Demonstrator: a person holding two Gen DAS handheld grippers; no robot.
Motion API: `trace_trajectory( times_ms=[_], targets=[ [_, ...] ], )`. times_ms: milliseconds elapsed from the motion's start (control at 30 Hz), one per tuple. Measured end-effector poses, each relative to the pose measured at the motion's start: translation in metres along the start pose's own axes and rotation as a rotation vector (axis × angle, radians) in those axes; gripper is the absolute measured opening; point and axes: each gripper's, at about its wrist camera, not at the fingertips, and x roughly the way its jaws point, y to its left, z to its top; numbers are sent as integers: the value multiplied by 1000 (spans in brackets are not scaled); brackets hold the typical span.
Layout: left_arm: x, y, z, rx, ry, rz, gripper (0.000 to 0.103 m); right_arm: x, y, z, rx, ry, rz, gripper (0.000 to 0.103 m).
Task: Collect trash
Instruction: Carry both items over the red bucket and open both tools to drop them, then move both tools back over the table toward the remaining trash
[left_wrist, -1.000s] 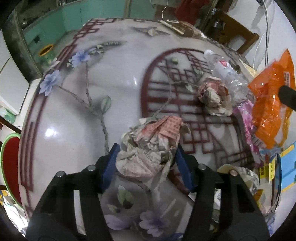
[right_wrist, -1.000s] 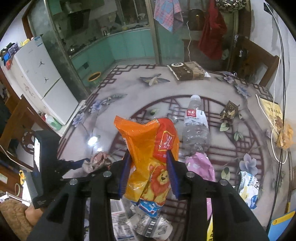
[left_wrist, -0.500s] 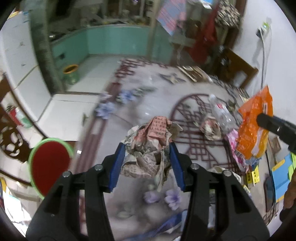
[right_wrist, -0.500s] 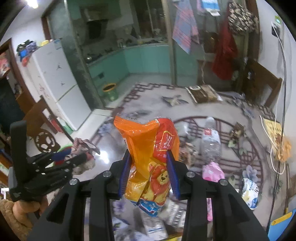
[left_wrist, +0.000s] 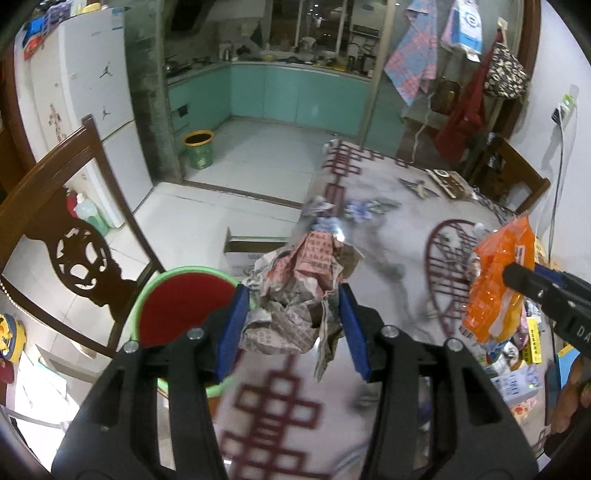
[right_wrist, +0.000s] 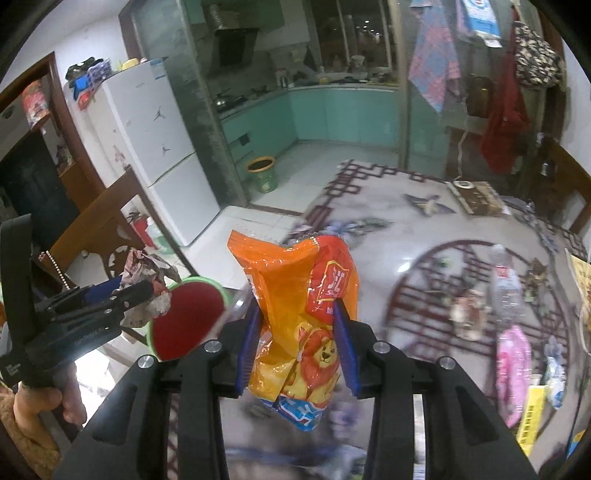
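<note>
Left wrist view first: the table (left_wrist: 384, 236) edge runs diagonally from upper centre down to the bottom of the frame, blurred, and to its left lies open tiled floor (left_wrist: 258, 155) stretching back to the teal kitchen cabinets. A wooden chair (left_wrist: 74, 236) fills the left side, and a green bin with a red liner (left_wrist: 177, 306) sits at lower left, just beside the table edge, its mouth open.

The left gripper (left_wrist: 291, 321) has its blue pads clamped on a crumpled newspaper ball (left_wrist: 299, 291), dead centre between the jaws. The wad bulges above the pads with its pink printed flap topmost and a loose strip hanging below on the right; no clear long axis, just a rough lump, taller than wide. In frame it hangs at the bin's right rim, over the table edge.

Right wrist view: the right gripper (right_wrist: 299, 350) is pinched on an orange snack bag (right_wrist: 299, 310), pads gripping its lower half. The bag stands upright, long axis vertical in frame, crinkled top edge up, lion picture between the pads, blue end poking out below. The bin shows at centre left, beyond the bag. A plastic bottle (right_wrist: 506, 280) and a pink wrapper (right_wrist: 511, 362) lie on the table at the right, well apart from the jaws.
</note>
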Motion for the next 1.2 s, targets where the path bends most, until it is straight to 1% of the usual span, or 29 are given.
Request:
trace_trajectory(
  times_ms=[133,267,333,400,467,533,567,633,667,700,733,767,800,833,900,967,1200],
  targets=[
    [3,44,2,-19,0,22,48,25,42,7,-29,13,30,37],
    [8,86,5,-39,6,48,48,54,80,12,-31,43,88,37],
    [11,107,6,-52,18,57,48,71,95,12,-34,65,116,38],
    [15,124,5,-63,29,62,48,96,115,10,-42,104,151,38],
    [19,140,4,-73,43,64,48,122,134,6,-51,147,173,38],
    [23,155,2,-79,55,64,48,139,145,5,-52,175,187,38],
    [25,160,1,-82,60,62,48,151,154,4,-54,193,193,39],
    [29,173,0,-91,73,53,48,163,163,3,-54,207,196,41],
    [31,177,-1,-93,76,52,48,168,167,4,-51,212,197,49],
    [33,180,-1,-94,80,52,48,171,170,6,-47,212,198,53],
    [35,185,-1,-96,84,47,49,172,172,8,-45,205,195,61],
    [36,188,-1,-96,86,45,54,172,175,9,-45,190,186,69],
    [37,190,-1,-95,82,46,57,171,177,10,-48,177,176,72],
    [37,191,-1,-92,78,46,62,169,179,13,-53,163,159,73],
    [40,193,0,-86,76,41,65,165,182,16,-63,156,143,73],
    [42,193,1,-81,77,30,71,162,181,16,-70,151,127,73],
    [44,178,3,-54,67,1,75,137,168,15,-38,116,83,76]
  ],
)
